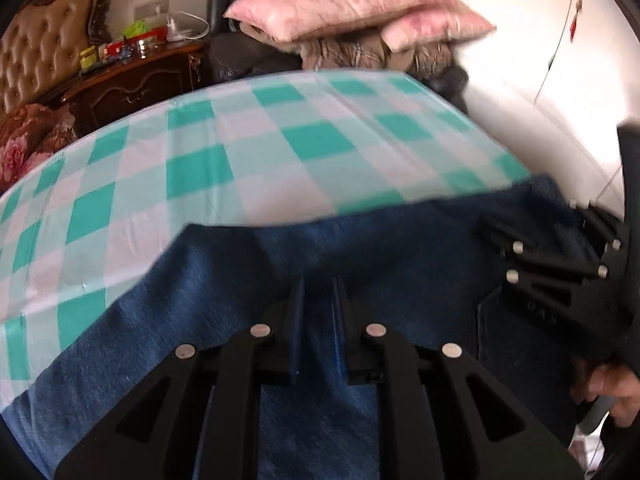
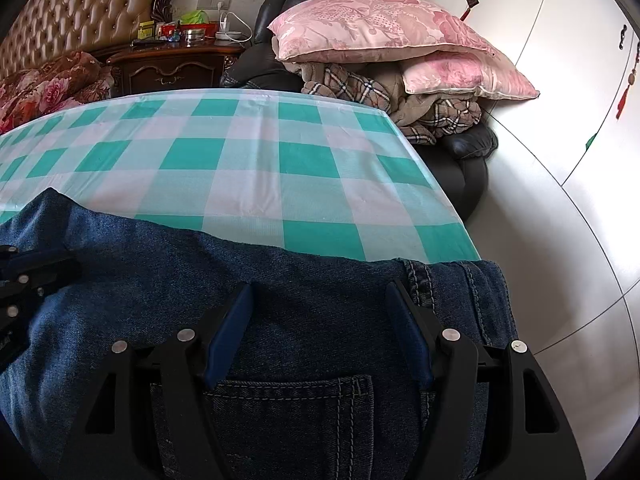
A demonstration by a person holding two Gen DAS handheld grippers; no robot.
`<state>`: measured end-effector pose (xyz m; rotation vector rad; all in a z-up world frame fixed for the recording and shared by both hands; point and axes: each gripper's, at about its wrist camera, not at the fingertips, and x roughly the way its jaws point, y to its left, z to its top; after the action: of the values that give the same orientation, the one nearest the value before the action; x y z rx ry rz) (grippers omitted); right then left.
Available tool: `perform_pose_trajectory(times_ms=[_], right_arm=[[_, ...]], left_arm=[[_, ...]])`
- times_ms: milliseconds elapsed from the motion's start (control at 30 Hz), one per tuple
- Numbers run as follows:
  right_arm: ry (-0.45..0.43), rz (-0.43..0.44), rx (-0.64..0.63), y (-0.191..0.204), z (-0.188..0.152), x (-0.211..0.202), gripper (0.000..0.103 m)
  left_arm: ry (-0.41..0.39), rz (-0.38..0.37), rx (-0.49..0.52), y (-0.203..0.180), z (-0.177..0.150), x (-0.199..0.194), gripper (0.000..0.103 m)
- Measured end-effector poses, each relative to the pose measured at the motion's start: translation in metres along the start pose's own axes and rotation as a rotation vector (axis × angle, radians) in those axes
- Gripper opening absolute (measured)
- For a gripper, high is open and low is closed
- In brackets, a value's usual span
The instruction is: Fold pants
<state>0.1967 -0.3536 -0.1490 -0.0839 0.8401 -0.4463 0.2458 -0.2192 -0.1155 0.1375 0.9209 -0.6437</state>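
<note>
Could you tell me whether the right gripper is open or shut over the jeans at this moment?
Open. The right gripper has its jaws standing wide apart above the jeans, denim visible between them, nothing pinched.

Bright daylight fills both views. The left wrist picture is blurred by motion, worst on the pillows [image 1: 352, 4], and the wardrobe [image 1: 560, 40] is washed out white. The right wrist picture is sharp. Both bend strongly toward dark round edges
</note>
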Motion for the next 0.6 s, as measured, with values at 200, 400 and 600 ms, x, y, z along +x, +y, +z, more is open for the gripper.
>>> perform_pose_trajectory(times_ms=[200, 400, 600], right_arm=[[-0.062, 0.05, 0.092, -0.026, -0.001, -0.022, 0.065], [-0.065, 0.125, 0.159, -0.055, 0.001, -0.034, 0.06], [-0.078, 0.081, 0.122, -0.067, 0.006, -0.041, 0.073]], left_arm=[[-0.061, 0.062, -0.069, 0.027, 0.005, -0.03, 0.024], [-0.115, 0.092, -0.231, 0.072, -0.053, -0.099, 0.032], [-0.115, 0.253, -0.508, 0.154, -0.158, -0.17, 0.034]])
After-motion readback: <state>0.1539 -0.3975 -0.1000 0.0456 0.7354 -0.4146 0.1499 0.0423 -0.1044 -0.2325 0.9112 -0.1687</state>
